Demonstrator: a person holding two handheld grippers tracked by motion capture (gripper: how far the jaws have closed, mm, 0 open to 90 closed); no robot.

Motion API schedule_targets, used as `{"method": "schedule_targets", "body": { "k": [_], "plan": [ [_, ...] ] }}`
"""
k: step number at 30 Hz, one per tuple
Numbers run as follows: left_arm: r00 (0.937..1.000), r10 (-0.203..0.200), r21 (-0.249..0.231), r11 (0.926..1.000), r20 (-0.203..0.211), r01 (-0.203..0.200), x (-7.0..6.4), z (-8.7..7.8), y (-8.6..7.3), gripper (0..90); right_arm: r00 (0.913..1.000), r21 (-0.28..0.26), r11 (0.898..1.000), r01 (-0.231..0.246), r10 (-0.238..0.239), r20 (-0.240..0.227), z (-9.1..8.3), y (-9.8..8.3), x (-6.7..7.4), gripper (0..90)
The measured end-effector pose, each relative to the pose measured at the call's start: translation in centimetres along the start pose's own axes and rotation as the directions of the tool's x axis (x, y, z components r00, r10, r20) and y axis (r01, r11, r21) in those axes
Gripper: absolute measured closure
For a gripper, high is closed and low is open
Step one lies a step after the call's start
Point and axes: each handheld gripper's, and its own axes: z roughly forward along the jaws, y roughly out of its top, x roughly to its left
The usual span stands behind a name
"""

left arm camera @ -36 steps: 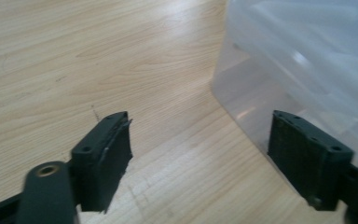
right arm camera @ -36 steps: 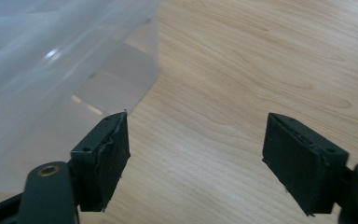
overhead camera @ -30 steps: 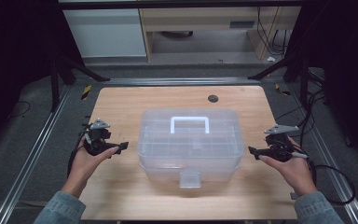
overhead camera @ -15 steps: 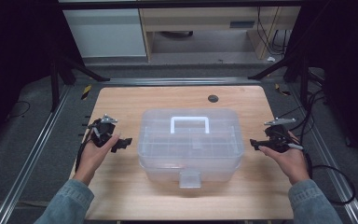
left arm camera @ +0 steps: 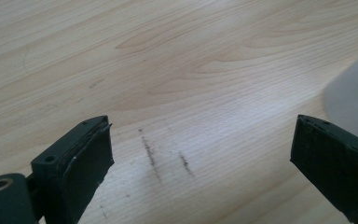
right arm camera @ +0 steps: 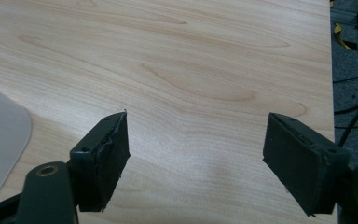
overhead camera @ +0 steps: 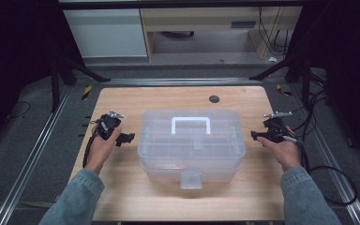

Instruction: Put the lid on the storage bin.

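A clear plastic storage box (overhead camera: pixel 191 145) with a white handle (overhead camera: pixel 191 124) on its lid and a front latch (overhead camera: pixel 191 180) stands shut in the middle of the wooden table (overhead camera: pixel 126 197). My left gripper (overhead camera: pixel 127 138) is held just left of the box, jaws wide apart over bare wood (left arm camera: pixel 200 140), with a blurred corner of the box (left arm camera: pixel 354 98) at its right. My right gripper (overhead camera: pixel 258 136) hovers just right of the box, also open and holding nothing (right arm camera: pixel 196 154); the box's edge (right arm camera: pixel 0 140) shows at the left of its view.
A small dark round grommet (overhead camera: pixel 214 99) sits in the table near its far edge. Cables (overhead camera: pixel 328 173) trail off the table's right side. Metal rails (overhead camera: pixel 33 154) run along both sides, and cabinets (overhead camera: pixel 108 33) stand beyond the table.
Both hands have moved forward and a little inward along the sides of the box. The jaws stay apart and the box has not moved.
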Motion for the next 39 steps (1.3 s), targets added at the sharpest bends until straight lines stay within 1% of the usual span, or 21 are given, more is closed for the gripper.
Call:
{"method": "schedule_targets", "body": {
  "k": [3,5,7,9,11,12,13,15,17,19,21,22,24,26,30,31,33,34,36,38,39],
  "plan": [
    [0.9999,-0.011,0.012,0.9999,-0.012,0.011,0.5,0.9,-0.2,4.9,0.9999,0.004,1.000,-0.015,0.015,-0.003,0.7,0.0,0.0,25.9],
    [0.9997,-0.019,0.011,0.9998,-0.017,0.019,0.7,1.3,-0.3,4.9,0.9998,0.016,1.000,-0.018,0.018,-0.012,1.2,-0.1,0.1,26.3],
    [0.9996,-0.021,0.010,0.9997,-0.020,0.021,0.9,1.5,-0.3,4.8,0.9998,0.026,1.000,-0.015,0.015,-0.010,1.8,-0.1,0.1,26.5],
    [0.9993,-0.020,0.002,0.9998,-0.030,0.020,1.0,1.7,-0.4,4.8,0.9998,0.037,0.999,-0.018,0.018,0.000,2.3,-0.1,-0.1,25.9],
    [0.9990,-0.035,-0.014,0.9993,-0.028,0.035,1.2,2.0,-0.5,4.8,0.9995,0.041,0.999,-0.032,0.032,0.001,2.8,0.1,-0.3,24.9],
    [0.9988,-0.041,-0.016,0.9990,-0.026,0.041,1.3,2.1,-0.6,4.7,0.9989,0.035,0.998,-0.047,0.047,0.004,3.0,0.2,-0.5,23.8],
    [0.9986,-0.049,-0.018,0.9987,-0.022,0.048,1.4,2.4,-0.7,4.7,0.9989,0.032,0.998,-0.046,0.046,0.007,3.1,0.3,-0.6,22.8],
    [0.9977,-0.063,-0.030,0.9976,-0.027,0.062,1.5,2.7,-0.8,4.5,0.9981,0.015,0.998,-0.061,0.061,0.011,3.4,0.6,-0.9,19.3],
    [0.9968,-0.075,-0.042,0.9964,-0.027,0.074,1.6,3.0,-0.9,4.6,0.9962,0.005,0.996,-0.087,0.087,0.008,3.7,0.9,-1.1,14.6],
    [0.9963,-0.082,-0.045,0.9958,-0.025,0.080,1.6,3.3,-0.9,4.6,0.9941,0.000,0.994,-0.108,0.108,-0.001,4.0,1.0,-1.3,13.3],
    [0.9967,-0.076,-0.041,0.9964,-0.030,0.075,1.6,3.5,-1.0,4.6,0.9918,-0.004,0.992,-0.127,0.127,0.015,4.3,0.9,-1.6,10.7],
    [0.9965,-0.077,-0.046,0.9961,-0.031,0.076,1.6,3.6,-1.0,4.5,0.9913,0.000,0.991,-0.131,0.131,0.013,4.4,0.9,-1.6,9.8],
    [0.9965,-0.077,-0.046,0.9961,-0.033,0.076,1.5,3.7,-1.1,4.3,0.9924,0.010,0.993,-0.122,0.122,0.019,4.7,0.7,-1.5,7.6],
    [0.9958,-0.083,-0.047,0.9955,-0.037,0.082,1.6,3.9,-1.2,4.3,0.9931,0.014,0.993,-0.113,0.113,0.034,5.0,0.5,-1.5,7.4],
    [0.9954,-0.089,-0.047,0.9950,-0.035,0.087,1.6,4.3,-1.4,4.3,0.9907,-0.004,0.991,-0.134,0.134,0.023,5.5,0.1,-1.3,6.4],
    [0.9954,-0.089,-0.046,0.9951,-0.035,0.087,1.5,4.3,-1.5,4.3,0.9910,-0.008,0.991,-0.132,0.133,0.019,5.5,0.0,-1.3,6.7],
    [0.9950,-0.096,-0.046,0.9945,-0.028,0.095,1.4,4.5,-1.7,4.3,0.9891,-0.031,0.989,-0.146,0.147,0.015,5.7,-0.2,-1.2,5.8],
    [0.9947,-0.100,-0.046,0.9940,-0.023,0.099,1.4,4.5,-1.8,4.0,0.9900,-0.040,0.990,-0.138,0.139,0.026,5.8,-0.3,-1.1,5.8],
    [0.9948,-0.100,-0.052,0.9938,-0.022,0.098,1.4,4.5,-1.9,3.5,0.9900,-0.054,0.989,-0.136,0.138,0.029,5.8,-0.4,-0.9,5.1],
    [0.9943,-0.104,-0.064,0.9927,-0.023,0.102,1.4,4.5,-2.0,3.0,0.9922,-0.066,0.992,-0.108,0.112,0.055,6.0,-0.7,-0.5,3.7],
    [0.9941,-0.106,-0.073,0.9919,-0.024,0.104,1.3,4.5,-2.1,2.7,0.9926,-0.072,0.992,-0.101,0.106,0.060,6.1,-0.8,-0.4,2.8]
  ]
}}
